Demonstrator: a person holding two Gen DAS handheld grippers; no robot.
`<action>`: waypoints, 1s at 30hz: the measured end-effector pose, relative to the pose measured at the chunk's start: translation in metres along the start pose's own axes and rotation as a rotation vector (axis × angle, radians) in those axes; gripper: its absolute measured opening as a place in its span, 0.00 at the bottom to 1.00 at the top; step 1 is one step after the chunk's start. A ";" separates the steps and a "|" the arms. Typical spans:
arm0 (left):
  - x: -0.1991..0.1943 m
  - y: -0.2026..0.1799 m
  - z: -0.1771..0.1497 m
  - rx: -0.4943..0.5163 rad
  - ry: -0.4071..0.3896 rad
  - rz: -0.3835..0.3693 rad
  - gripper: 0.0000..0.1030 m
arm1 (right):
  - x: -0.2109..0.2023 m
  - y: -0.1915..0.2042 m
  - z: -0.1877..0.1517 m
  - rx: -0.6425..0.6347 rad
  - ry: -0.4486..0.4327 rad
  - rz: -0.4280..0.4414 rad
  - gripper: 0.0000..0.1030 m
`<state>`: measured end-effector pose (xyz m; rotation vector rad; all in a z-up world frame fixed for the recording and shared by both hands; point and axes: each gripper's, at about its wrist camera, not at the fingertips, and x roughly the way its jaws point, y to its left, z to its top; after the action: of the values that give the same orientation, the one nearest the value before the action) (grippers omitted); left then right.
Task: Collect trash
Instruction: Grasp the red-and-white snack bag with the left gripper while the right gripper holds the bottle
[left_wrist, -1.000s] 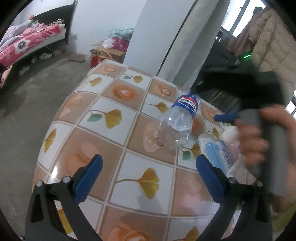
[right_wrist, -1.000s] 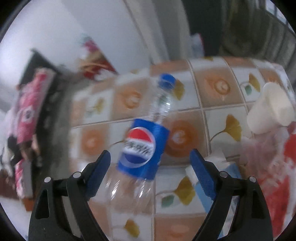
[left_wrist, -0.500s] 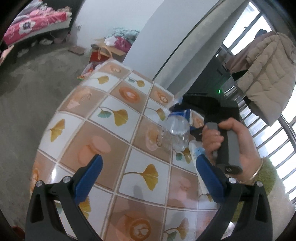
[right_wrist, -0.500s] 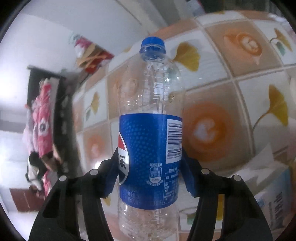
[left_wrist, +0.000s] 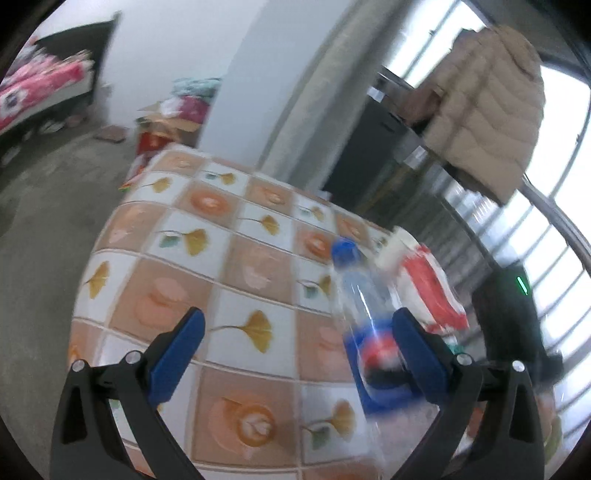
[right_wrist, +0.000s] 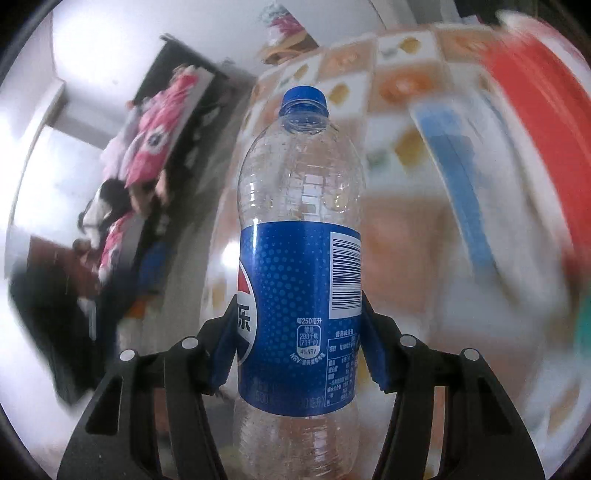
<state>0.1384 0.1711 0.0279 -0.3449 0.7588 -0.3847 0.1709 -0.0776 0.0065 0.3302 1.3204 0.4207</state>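
Two blue pads of the right gripper (right_wrist: 297, 343) clamp the label of an empty bottle (right_wrist: 301, 236), cap pointing away, above the tiled table (left_wrist: 236, 266), while the left gripper (left_wrist: 297, 345) hangs open, nothing between its jaws.

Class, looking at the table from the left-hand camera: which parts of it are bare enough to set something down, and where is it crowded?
The table is bare across its left and middle, from the far edge to the near one. The right side is crowded: the bottle, a white cup and a red-and-white bag.
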 end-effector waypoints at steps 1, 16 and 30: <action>0.002 -0.010 -0.001 0.030 0.005 -0.013 0.96 | -0.011 -0.009 -0.020 0.013 -0.001 0.014 0.54; 0.075 -0.213 -0.058 0.791 0.002 -0.029 0.78 | -0.171 -0.171 -0.162 0.444 -0.378 -0.211 0.54; 0.163 -0.269 -0.135 1.502 -0.255 0.443 0.69 | -0.153 -0.216 -0.133 0.532 -0.438 -0.144 0.54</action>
<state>0.0927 -0.1606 -0.0428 1.1490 0.1326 -0.3826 0.0353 -0.3405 0.0087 0.7214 0.9965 -0.1340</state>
